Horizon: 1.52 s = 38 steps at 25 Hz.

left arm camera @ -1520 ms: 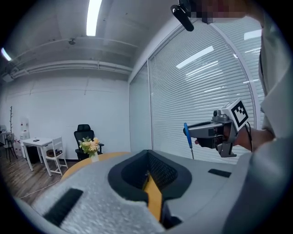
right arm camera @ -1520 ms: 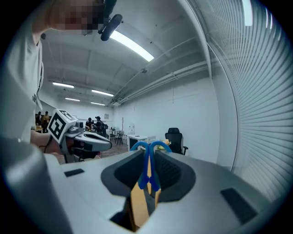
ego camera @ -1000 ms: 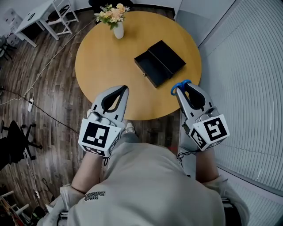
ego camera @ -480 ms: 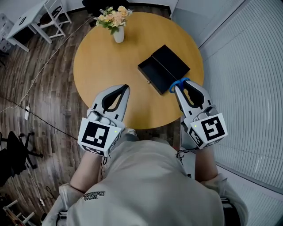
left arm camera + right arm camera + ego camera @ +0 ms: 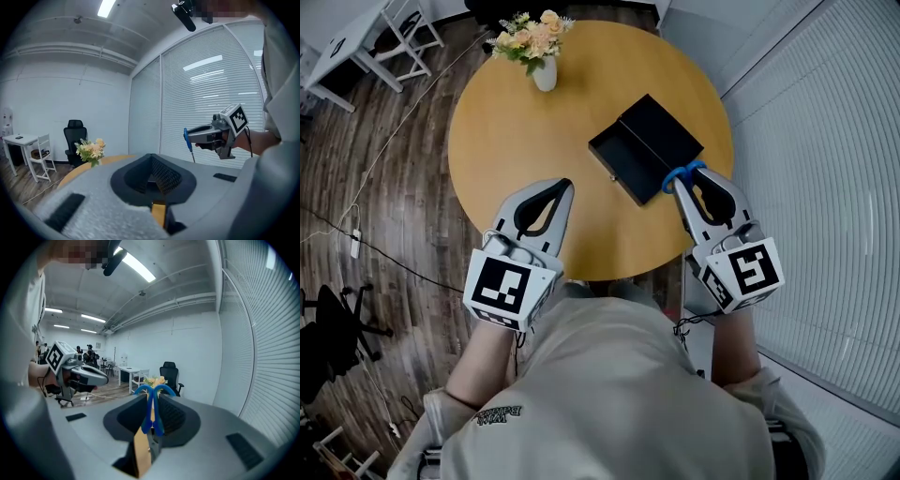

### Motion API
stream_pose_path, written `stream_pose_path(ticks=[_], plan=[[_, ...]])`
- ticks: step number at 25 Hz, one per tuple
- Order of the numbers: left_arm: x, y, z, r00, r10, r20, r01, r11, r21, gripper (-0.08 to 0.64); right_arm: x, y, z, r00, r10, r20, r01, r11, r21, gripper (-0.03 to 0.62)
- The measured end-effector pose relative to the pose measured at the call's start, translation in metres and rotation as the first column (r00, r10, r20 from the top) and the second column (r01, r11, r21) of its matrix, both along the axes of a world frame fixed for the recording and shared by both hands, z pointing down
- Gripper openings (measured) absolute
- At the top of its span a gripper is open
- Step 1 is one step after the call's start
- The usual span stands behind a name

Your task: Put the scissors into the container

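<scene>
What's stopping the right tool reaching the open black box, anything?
Probably nothing, so yes. The right tool, shut on the scissors, hovers at the near corner of the black box. The left tool and the vase stand well clear of that path.

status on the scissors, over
Left gripper shut, empty. Right gripper shut on scissors, blades down, at the open container near corner, not in yet. Nothing in the way; vase far across table.

table [image 5: 506,141]: container [image 5: 645,147] right | vase [image 5: 545,73] far-left | scissors [image 5: 684,175] beside container
</scene>
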State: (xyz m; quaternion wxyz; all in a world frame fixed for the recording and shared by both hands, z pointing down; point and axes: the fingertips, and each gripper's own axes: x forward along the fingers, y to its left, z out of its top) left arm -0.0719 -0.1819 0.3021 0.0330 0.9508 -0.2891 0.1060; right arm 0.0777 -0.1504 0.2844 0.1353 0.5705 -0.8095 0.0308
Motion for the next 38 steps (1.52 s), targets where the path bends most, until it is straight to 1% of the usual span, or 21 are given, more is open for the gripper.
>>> stream_pose_path(ticks=[3, 9, 15, 19, 25, 29, 34, 38], plan=[[0.009, -0.005, 0.001, 1.0, -0.015, 0.005, 0.015, 1.0, -0.007, 0.021, 0.011, -0.005, 0.005, 1.0, -0.005, -0.02, 0.005, 1.0, -0.014, 0.089], [0.026, -0.012, 0.006, 0.999, -0.043, 0.023, 0.043, 0.999, -0.013, 0.021, 0.026, -0.019, 0.015, 0.999, -0.052, -0.008, 0.052, 0.998, -0.043, 0.089], [0.036, -0.019, 0.013, 0.996, -0.073, 0.045, 0.074, 0.997, -0.023, 0.021, 0.037, -0.04, 0.021, 0.997, -0.076, 0.019, 0.077, 0.995, -0.061, 0.089], [0.04, -0.027, 0.021, 0.994, -0.085, 0.064, 0.087, 0.996, -0.032, 0.021, 0.038, -0.059, 0.031, 0.994, -0.105, 0.019, 0.106, 0.99, -0.098, 0.089], [0.049, -0.04, 0.04, 0.992, -0.092, 0.085, 0.097, 0.993, -0.062, 0.021, 0.038, -0.084, 0.056, 0.993, -0.115, 0.005, 0.114, 0.981, -0.157, 0.089], [0.05, -0.048, 0.059, 0.99, -0.098, 0.104, 0.108, 0.989, -0.097, 0.021, 0.029, -0.101, 0.083, 0.99, -0.143, -0.004, 0.138, 0.963, -0.231, 0.089], [0.059, -0.056, 0.076, 0.993, -0.089, 0.079, 0.1, 0.984, -0.148, 0.021, 0.024, -0.119, 0.128, 0.986, -0.164, -0.012, 0.151, 0.934, -0.323, 0.089], [0.06, -0.063, 0.091, 0.991, -0.096, 0.089, 0.11, 0.978, -0.176, 0.021, 0.019, -0.128, 0.161, 0.987, -0.162, -0.002, 0.149, 0.913, -0.381, 0.089]])
